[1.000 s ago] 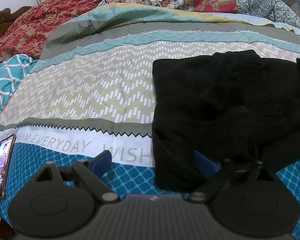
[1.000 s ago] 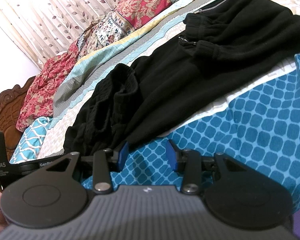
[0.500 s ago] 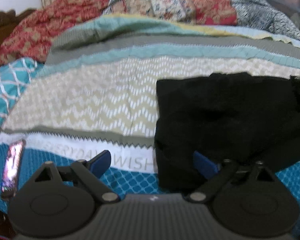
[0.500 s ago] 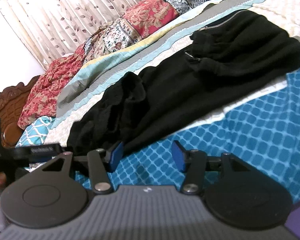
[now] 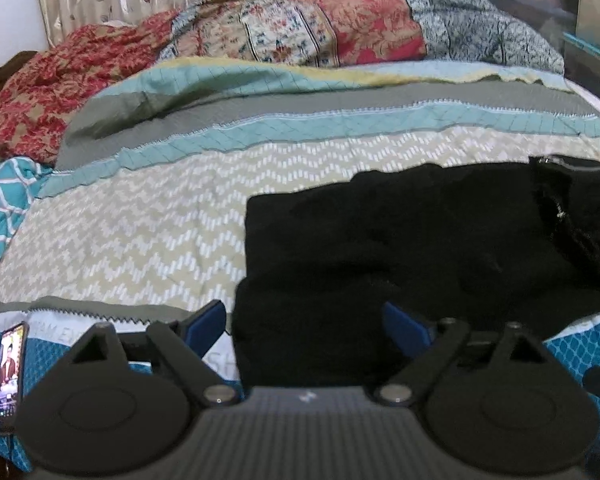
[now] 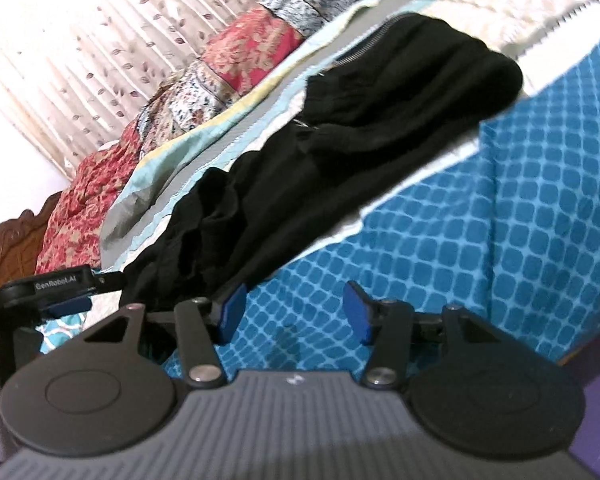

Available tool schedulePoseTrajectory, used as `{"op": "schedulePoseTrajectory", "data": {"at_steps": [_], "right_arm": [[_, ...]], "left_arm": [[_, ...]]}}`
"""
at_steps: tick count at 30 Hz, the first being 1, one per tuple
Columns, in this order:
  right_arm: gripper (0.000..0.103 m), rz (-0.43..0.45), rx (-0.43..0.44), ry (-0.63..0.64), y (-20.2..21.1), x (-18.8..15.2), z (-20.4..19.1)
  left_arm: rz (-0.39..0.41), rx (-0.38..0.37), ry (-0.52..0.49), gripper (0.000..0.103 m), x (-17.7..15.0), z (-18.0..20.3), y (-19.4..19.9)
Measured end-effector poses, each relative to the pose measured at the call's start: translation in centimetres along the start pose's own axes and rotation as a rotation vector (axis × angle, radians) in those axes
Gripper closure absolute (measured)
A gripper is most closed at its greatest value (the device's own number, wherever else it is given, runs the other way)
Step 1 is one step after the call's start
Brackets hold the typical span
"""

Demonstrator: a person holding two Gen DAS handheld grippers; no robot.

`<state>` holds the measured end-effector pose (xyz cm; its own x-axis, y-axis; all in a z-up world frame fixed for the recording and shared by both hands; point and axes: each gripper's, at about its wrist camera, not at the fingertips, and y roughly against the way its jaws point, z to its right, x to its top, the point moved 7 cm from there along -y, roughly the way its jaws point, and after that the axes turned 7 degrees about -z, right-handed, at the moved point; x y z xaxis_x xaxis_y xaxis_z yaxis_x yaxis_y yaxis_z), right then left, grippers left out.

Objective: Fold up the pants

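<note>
Black pants (image 5: 420, 240) lie folded over on the patterned bedspread (image 5: 140, 220), bunched at their left end. My left gripper (image 5: 304, 326) is open, with the near left corner of the pants between its blue pads, not pinched. In the right wrist view the pants (image 6: 340, 140) stretch diagonally from lower left to upper right, with a zipper near the waistband. My right gripper (image 6: 294, 316) is open and empty over the blue squared sheet (image 6: 500, 220), just right of the pants' near edge. The left gripper also shows in the right wrist view (image 6: 60, 300) at the far left.
A phone (image 5: 9, 372) with a lit screen lies at the bed's near left edge. Floral quilts and pillows (image 5: 300, 32) are piled along the far side by the curtain. A carved wooden headboard (image 6: 8, 240) stands at the left.
Both grippers have pulled back and up from the pants. The right view has tilted and its jaws have opened wider. The left gripper has shifted left along the pants' edge.
</note>
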<state>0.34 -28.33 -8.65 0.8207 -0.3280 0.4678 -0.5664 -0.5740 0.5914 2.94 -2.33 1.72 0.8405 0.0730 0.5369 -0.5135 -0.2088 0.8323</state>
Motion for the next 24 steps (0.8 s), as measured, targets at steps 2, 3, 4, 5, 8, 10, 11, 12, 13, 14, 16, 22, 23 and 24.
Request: {"op": "schedulePoseTrajectory", "data": {"at_steps": [2,3,4,5,8,10,11,12,13,14,16,22,23,24], "right_arm": [[0.047,-0.006,0.005,-0.007,-0.2,-0.1,0.0],[0.047,-0.007,0.007,-0.008,-0.2,-0.1,0.0],[0.047,-0.008,0.009,-0.010,-0.2,-0.1,0.0],[0.047,-0.009,0.012,-0.012,-0.2,-0.1,0.0],[0.047,-0.011,0.021,-0.019,-0.1,-0.1,0.2],[0.047,-0.013,0.027,-0.023,0.0,-0.1,0.4],[0.047,-0.014,0.029,-0.024,0.0,-0.1,0.4],[0.047,-0.015,0.031,-0.023,0.1,0.0,0.6],[0.047,-0.015,0.033,-0.024,0.2,0.0,0.6],[0.046,-0.016,0.035,-0.024,0.2,0.0,0.6],[0.046,-0.017,0.042,-0.028,0.3,0.0,0.8],[0.046,-0.002,0.062,-0.028,1.2,0.1,0.8],[0.045,0.005,0.066,-0.021,1.4,0.1,0.7],[0.045,0.010,0.068,-0.016,1.5,0.1,0.7]], "left_arm": [[-0.024,0.008,-0.002,0.016,-0.3,0.3,-0.8],[-0.039,0.010,-0.001,0.016,-0.4,0.4,-1.3],[-0.052,0.010,0.002,0.016,-0.5,0.4,-1.7],[-0.064,0.012,0.004,0.016,-0.6,0.4,-2.1],[-0.085,0.033,0.005,0.015,-1.0,0.3,-3.0],[-0.099,0.044,0.007,0.015,-1.2,0.1,-3.7],[-0.103,0.048,0.007,0.014,-1.3,0.0,-3.9],[-0.109,0.052,0.007,0.013,-1.4,-0.1,-4.2],[-0.114,0.055,0.008,0.013,-1.3,-0.1,-4.3],[-0.116,0.057,0.008,0.013,-1.3,-0.1,-4.4],[-0.118,0.061,0.006,0.013,-1.2,0.0,-4.4],[-0.123,0.046,0.023,0.014,-0.8,0.0,-3.6],[-0.119,0.040,0.028,0.015,-0.7,0.1,-3.2],[-0.115,0.035,0.031,0.015,-0.5,0.1,-3.0]]}}
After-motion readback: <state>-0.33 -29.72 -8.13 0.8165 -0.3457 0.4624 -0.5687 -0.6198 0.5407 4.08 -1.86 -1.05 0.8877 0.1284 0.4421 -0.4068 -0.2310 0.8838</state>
